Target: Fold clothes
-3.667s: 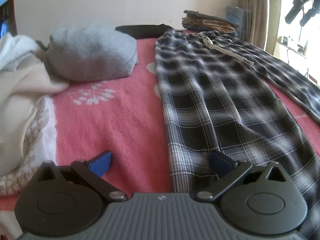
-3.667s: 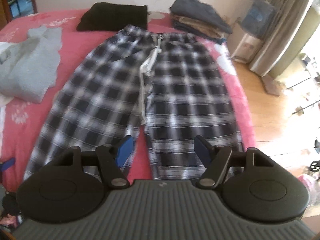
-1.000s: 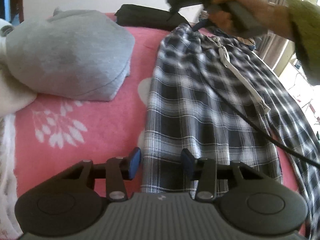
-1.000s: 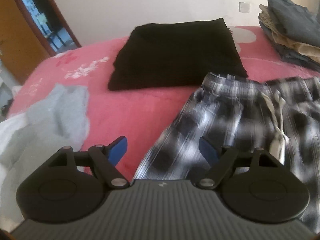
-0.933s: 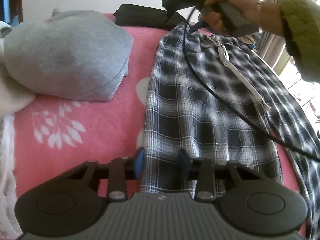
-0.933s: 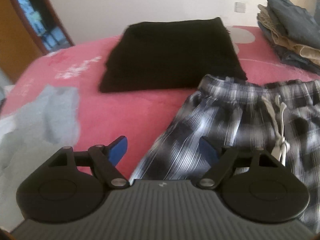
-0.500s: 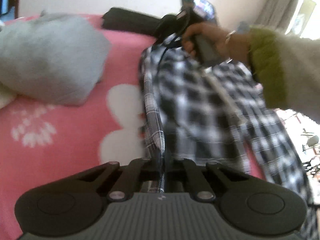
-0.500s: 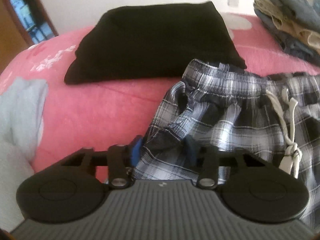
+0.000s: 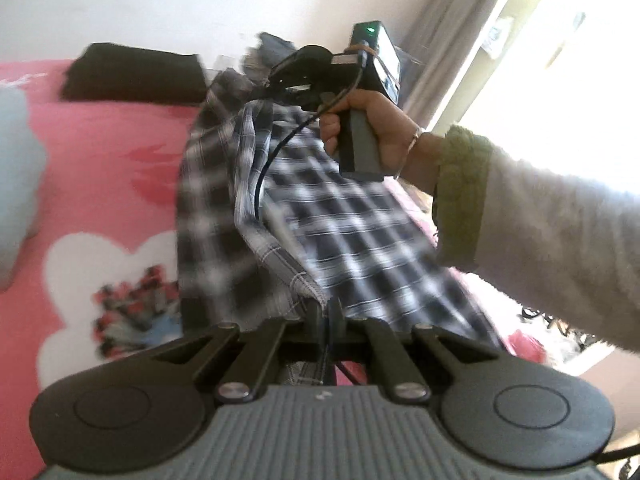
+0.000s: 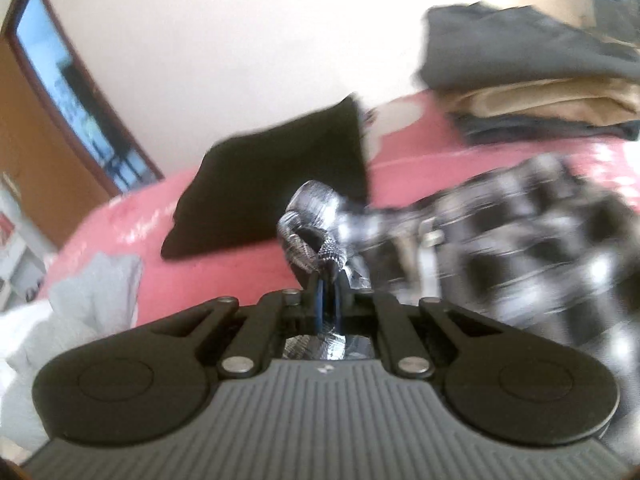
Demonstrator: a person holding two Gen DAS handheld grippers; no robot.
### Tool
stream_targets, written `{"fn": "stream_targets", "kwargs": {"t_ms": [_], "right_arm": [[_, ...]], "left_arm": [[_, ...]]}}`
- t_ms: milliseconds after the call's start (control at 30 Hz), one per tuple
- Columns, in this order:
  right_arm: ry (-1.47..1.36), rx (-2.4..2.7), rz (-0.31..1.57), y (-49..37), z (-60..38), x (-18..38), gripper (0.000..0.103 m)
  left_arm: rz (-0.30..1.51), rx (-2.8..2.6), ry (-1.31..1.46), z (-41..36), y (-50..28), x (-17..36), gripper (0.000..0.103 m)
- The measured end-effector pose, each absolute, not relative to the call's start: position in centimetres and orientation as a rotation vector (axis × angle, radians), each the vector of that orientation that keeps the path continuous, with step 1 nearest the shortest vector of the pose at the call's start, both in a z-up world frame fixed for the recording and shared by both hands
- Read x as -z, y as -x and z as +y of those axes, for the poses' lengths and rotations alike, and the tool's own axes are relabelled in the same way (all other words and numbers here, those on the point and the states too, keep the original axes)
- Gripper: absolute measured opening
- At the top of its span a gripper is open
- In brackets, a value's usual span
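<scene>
Pink bed (image 9: 100,168) holds black garment (image 10: 276,196) behind plaid pants (image 9: 340,236)

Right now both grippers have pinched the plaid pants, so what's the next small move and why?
Probably carry both grips sideways together, laying the lifted leg over the other. The left gripper is shut on the hem of the plaid pants, the right gripper on the waistband edge, and that side is already raised off the pink bedspread.
</scene>
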State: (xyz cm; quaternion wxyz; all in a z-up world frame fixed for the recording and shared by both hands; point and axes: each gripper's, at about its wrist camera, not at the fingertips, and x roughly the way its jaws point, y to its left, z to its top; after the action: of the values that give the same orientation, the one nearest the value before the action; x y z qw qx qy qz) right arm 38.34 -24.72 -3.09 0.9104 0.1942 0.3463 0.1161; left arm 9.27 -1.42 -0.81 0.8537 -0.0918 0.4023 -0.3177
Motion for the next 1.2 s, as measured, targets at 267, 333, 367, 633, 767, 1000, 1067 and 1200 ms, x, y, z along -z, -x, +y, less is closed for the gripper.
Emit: {"fn": "stream_targets", "kwargs": {"t_ms": [267, 333, 367, 633, 767, 1000, 1067, 1200], "right_arm": [[-0.626, -0.194, 0.693, -36.0, -34.8, 6.2, 0.004], [-0.756, -0.190, 0.695, -35.8, -36.7, 8.5, 0.008], [-0.816, -0.193, 0.698, -35.7, -37.4, 9.6, 0.009], [-0.891, -0.249, 0.698, -35.2, -37.8, 11.7, 0.044], [-0.818, -0.281, 0.689, -35.8, -37.1, 10.7, 0.044], [-0.589, -0.200, 0.648, -35.7, -36.3, 8.2, 0.003], [-0.562, -0.170, 0.626, -35.6, -37.0, 7.5, 0.003], [-0.513, -0.119, 0.612, -35.9, -38.8, 6.6, 0.003]], "left_arm": [[0.904, 0.773, 0.083, -4.0, -11.2, 2.1, 0.003], [0.935, 0.777, 0.075, -4.5, -11.3, 3.0, 0.003], [0.943, 0.781, 0.071, -4.4, -11.2, 3.2, 0.003], [0.957, 0.776, 0.075, -3.3, -11.1, 2.8, 0.003], [0.959, 0.781, 0.083, -3.4, -10.8, 2.1, 0.003], [0.919, 0.839, 0.128, -5.0, -11.4, 0.4, 0.003], [0.913, 0.860, 0.133, -6.1, -11.9, 0.1, 0.003], [0.897, 0.892, 0.125, -8.4, -12.8, -0.3, 0.003]]}}
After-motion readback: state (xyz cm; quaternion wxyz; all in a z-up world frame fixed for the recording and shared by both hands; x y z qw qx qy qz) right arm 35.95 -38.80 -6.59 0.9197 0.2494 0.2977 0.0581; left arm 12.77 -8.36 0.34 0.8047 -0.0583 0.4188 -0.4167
